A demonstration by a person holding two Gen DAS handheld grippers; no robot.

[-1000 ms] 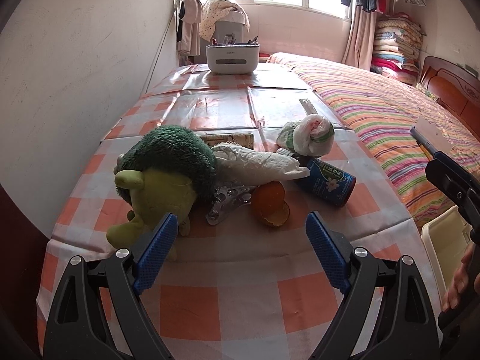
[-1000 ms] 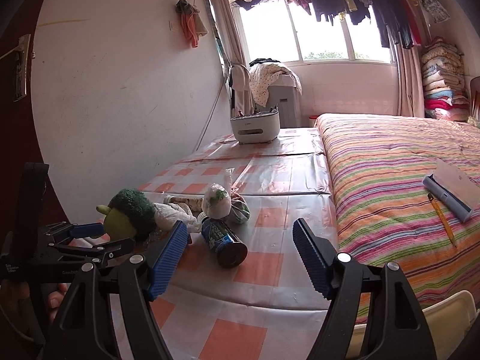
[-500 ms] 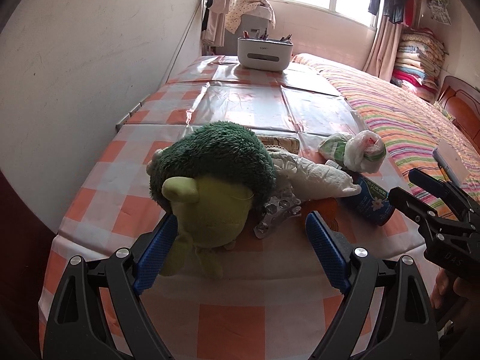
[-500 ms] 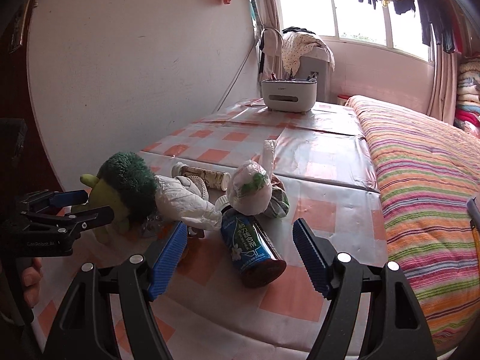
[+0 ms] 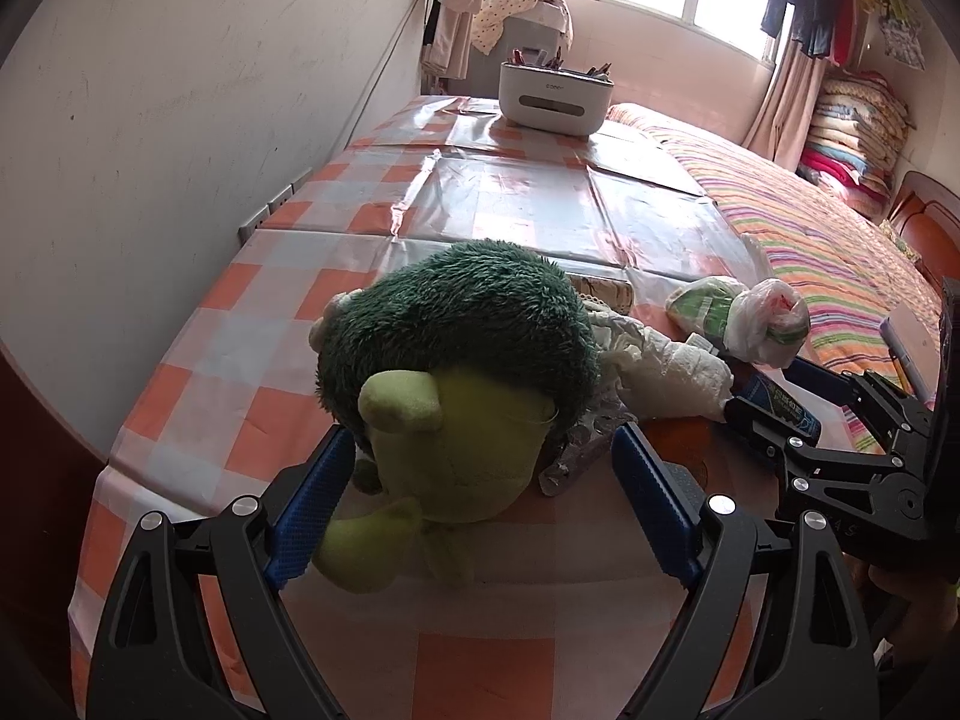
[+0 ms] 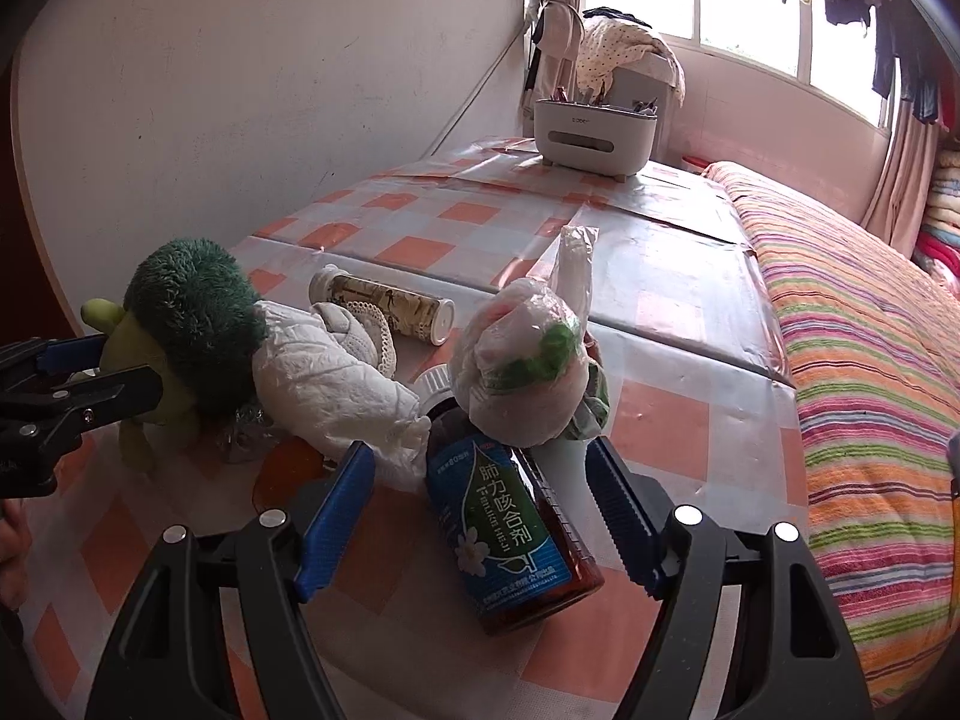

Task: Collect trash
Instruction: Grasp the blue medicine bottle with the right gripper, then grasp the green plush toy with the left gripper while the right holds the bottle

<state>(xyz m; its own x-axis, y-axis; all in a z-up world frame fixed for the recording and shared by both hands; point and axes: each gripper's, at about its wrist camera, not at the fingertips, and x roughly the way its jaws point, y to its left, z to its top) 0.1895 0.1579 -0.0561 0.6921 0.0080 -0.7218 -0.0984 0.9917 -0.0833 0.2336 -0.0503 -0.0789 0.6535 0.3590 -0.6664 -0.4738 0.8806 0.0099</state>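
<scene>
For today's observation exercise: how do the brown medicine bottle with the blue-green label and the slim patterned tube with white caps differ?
The brown medicine bottle with the blue-green label is thick; the slim patterned tube with white caps is narrow. The bottle lies between the open right gripper fingers; the tube lies farther back, behind the crumpled white paper. The bottle is dark and see-through, the tube pale and opaque. Both lie on their sides on the checked tablecloth.

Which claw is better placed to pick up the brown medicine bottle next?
Right. The right claw is open with the bottle lying between its fingers, while the left claw straddles the plush toy.
</scene>
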